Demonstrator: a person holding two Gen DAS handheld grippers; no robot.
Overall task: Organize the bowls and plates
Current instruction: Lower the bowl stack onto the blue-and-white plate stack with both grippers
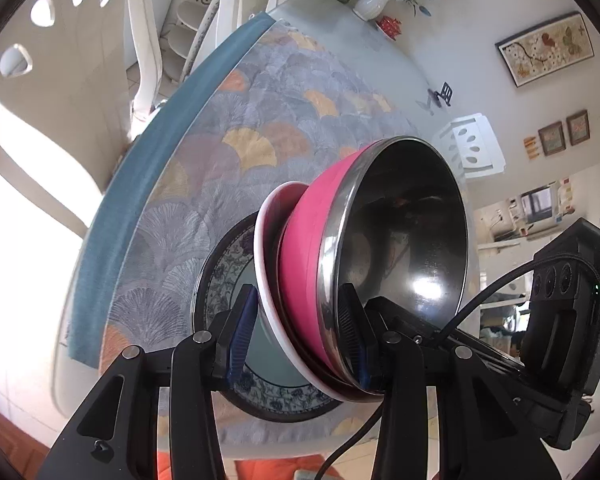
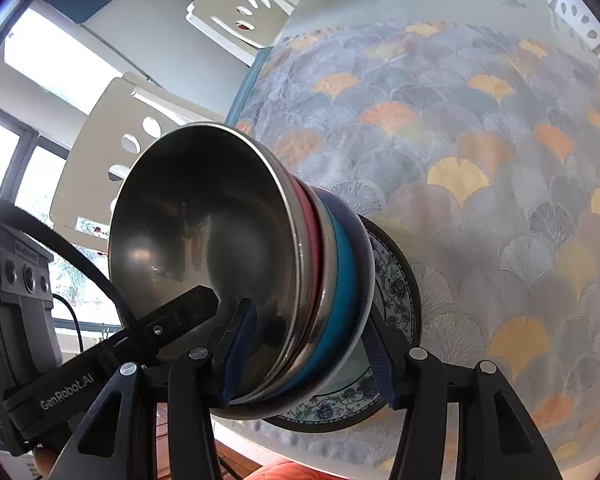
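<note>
Your left gripper (image 1: pixel 298 332) is clamped on the near rim of a white plate (image 1: pixel 265 280) and the pink steel bowl (image 1: pixel 300 248) nested on it. They sit above the patterned plate (image 1: pixel 220 276) on the table (image 1: pixel 228 120). Your right gripper (image 2: pixel 306 352) is clamped across the opposite rim: steel bowl (image 2: pixel 204 220), blue bowl (image 2: pixel 342 280), same patterned plate (image 2: pixel 396 280) underneath.

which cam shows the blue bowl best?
Right wrist: the blue bowl shows as a clear band in the stack, under the pink bowl and above the patterned plate. Left wrist shows none of it; the pink bowl and a white dish hide it.
</note>
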